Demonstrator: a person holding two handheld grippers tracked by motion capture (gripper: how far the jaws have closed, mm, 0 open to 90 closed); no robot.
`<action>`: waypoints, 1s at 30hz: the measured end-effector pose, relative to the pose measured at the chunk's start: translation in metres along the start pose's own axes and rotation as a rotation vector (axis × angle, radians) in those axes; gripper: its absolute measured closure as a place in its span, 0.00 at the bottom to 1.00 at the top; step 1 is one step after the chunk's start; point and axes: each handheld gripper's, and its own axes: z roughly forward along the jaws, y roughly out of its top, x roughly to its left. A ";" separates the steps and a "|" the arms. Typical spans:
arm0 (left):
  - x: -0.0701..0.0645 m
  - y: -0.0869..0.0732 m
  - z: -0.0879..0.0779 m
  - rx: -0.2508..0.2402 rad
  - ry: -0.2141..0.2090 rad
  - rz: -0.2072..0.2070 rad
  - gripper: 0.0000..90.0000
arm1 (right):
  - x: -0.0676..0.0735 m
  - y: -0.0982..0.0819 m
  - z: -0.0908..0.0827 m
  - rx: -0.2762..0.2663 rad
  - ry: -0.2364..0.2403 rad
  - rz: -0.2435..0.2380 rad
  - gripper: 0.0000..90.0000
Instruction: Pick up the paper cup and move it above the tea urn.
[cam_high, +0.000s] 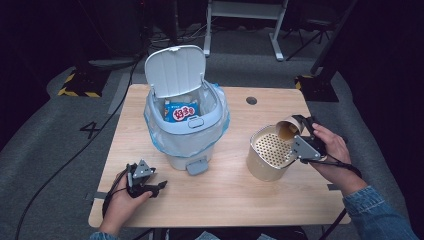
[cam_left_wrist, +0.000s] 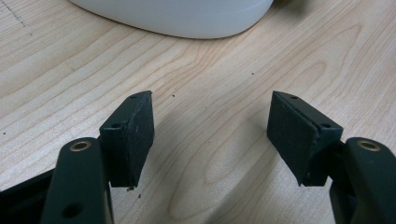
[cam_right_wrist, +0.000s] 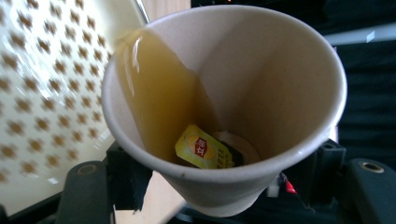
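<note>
Dim room, grey carpet floor (cam_high: 45, 125), light wooden table (cam_high: 235, 195), white desk legs (cam_high: 276, 35) behind

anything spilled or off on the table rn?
No spill visible. The paper cup in the right gripper is tipped over the perforated pot, tea near its rim, tea bag tag inside. The bin lid stands open; the left gripper rests open, empty.

- Table (cam_high: 235, 190): pale wood-grain top, matt, smooth.
- Paper cup (cam_right_wrist: 224, 102), centre of the right gripper view: matt off-white paper; glossy amber liquid (cam_right_wrist: 154, 93) inside.
- Tea-bag tag (cam_right_wrist: 203, 149): glossy printed yellow paper.
- Perforated container (cam_high: 267, 152), right of the high view: cream, smooth, faint sheen.
- Bin (cam_high: 187, 107): smooth light plastic, translucent film liner.
- Left gripper (cam_left_wrist: 210, 126) pads (cam_left_wrist: 140, 130): matt black, slightly rough.
</note>
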 end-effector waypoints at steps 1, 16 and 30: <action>0.000 0.000 0.000 0.000 0.000 0.000 0.36 | 0.003 0.002 0.000 0.025 -0.024 -0.054 0.36; 0.000 0.000 0.000 0.000 0.000 0.000 0.36 | 0.017 0.012 -0.006 0.158 -0.231 -0.486 0.37; 0.000 0.000 0.000 0.000 0.000 0.000 0.36 | 0.035 0.016 -0.007 0.275 -0.379 -0.894 0.37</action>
